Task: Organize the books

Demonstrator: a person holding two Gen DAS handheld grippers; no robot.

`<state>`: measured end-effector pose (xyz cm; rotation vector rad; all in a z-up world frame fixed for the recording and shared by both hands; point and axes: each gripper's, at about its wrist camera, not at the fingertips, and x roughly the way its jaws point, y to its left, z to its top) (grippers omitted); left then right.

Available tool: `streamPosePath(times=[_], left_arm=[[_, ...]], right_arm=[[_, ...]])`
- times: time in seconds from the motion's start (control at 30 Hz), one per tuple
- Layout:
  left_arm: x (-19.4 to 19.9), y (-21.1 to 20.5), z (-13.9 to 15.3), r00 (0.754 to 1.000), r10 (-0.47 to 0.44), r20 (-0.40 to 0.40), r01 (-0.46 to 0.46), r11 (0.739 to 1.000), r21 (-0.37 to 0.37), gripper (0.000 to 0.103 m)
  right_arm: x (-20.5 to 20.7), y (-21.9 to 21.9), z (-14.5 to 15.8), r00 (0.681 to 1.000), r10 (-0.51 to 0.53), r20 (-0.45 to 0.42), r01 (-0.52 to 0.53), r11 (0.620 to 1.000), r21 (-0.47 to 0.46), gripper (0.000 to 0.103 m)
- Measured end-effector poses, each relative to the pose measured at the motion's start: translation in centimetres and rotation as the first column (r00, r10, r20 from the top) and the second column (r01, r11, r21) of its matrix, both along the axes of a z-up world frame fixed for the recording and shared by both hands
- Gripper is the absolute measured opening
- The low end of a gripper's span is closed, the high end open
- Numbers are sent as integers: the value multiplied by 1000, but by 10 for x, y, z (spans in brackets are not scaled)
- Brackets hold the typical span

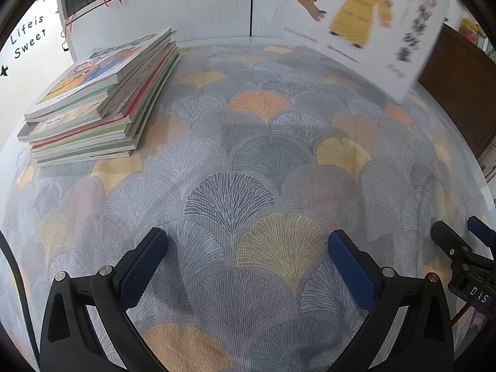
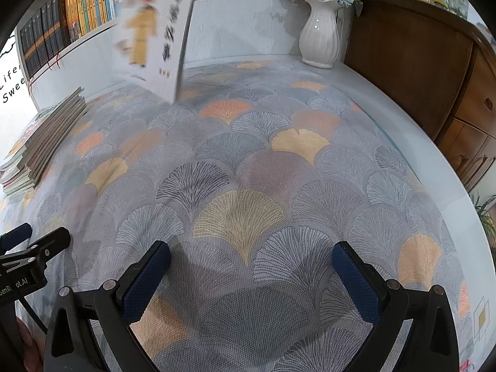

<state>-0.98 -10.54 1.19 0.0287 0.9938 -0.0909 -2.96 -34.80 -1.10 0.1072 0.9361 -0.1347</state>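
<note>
A stack of several picture books (image 1: 96, 99) lies at the far left of the table; it also shows in the right wrist view (image 2: 40, 142). A white picture book (image 1: 372, 24) with a figure in yellow is blurred and in mid-air above the far side of the table, touched by neither gripper; it also shows in the right wrist view (image 2: 158, 31). My left gripper (image 1: 248, 248) is open and empty above the cloth. My right gripper (image 2: 251, 260) is open and empty too, and shows at the left wrist view's right edge (image 1: 465, 248).
A patterned cloth (image 1: 248, 155) covers the white table (image 2: 434, 161). A white vase with blue flowers (image 2: 321, 37) stands at the far right. A brown cabinet (image 2: 418, 71) is right of the table. A bookshelf (image 2: 62, 24) runs behind.
</note>
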Motion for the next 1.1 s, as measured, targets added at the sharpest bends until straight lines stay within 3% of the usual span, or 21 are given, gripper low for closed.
streamPosePath(times=[0.67,0.93,1.1], left_arm=[[-16,0,2,1000,14,-24,-13,1000,8,103],[-42,5,2,999,-37,-13,37,999,5,103],[-31,3,3,996,-37,-83,39,999,20,103]], right_arm=[[2,-4,1,1000,2,-2,-2,1000,-5,103],[-2,1,0,1000,-3,-1,3,1000,-5,103],[-2,1,-1,1000,-3,-1,3,1000,-5,103]])
